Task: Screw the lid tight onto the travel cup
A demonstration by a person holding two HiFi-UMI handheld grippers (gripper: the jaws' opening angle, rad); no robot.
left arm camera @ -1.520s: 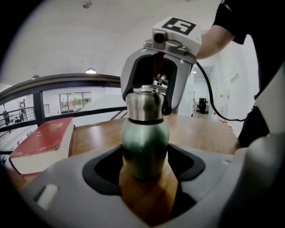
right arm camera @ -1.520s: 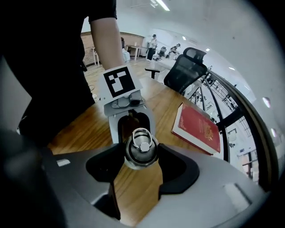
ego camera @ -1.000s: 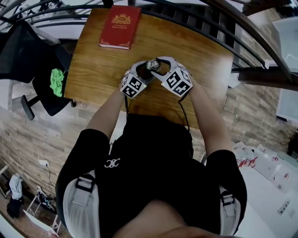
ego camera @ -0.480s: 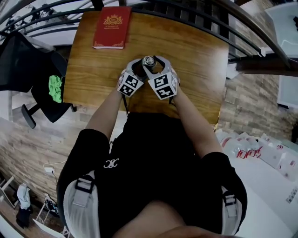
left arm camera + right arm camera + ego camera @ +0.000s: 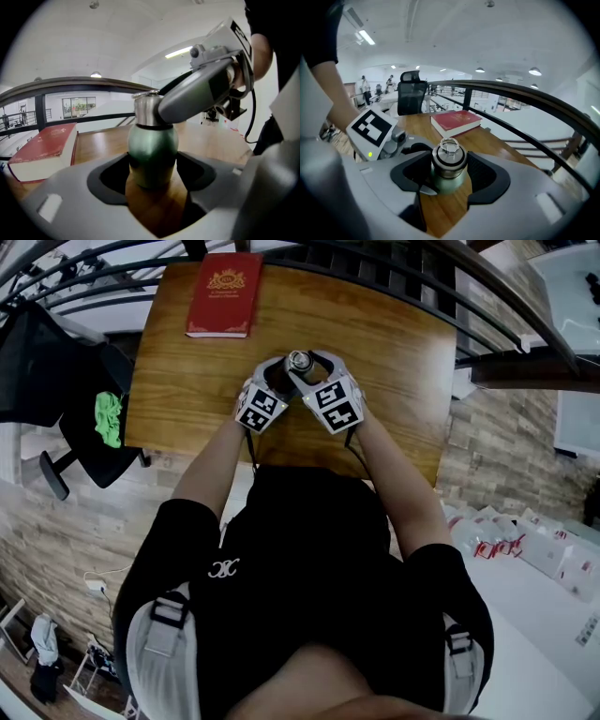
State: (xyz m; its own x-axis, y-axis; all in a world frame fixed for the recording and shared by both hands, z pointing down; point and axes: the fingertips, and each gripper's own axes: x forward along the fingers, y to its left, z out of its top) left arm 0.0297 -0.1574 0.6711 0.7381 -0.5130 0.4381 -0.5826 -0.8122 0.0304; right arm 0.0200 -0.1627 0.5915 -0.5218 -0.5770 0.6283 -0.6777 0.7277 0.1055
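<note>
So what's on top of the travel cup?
A silver lid with a small ring, held by the right tool; the left tool holds the green cup. The cup's mouth is covered.

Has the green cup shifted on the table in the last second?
No. The travel cup sits about as far from the red book as before.

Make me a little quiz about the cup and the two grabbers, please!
1. True or false: the left gripper is shut on the green body of the travel cup.
2. What does the right gripper clamp? A: the silver lid. B: the red book. C: a green cloth.
3. Fill in: the travel cup stands upright on the wooden ____.
Key: 1 true. 2 A. 3 table.
</note>
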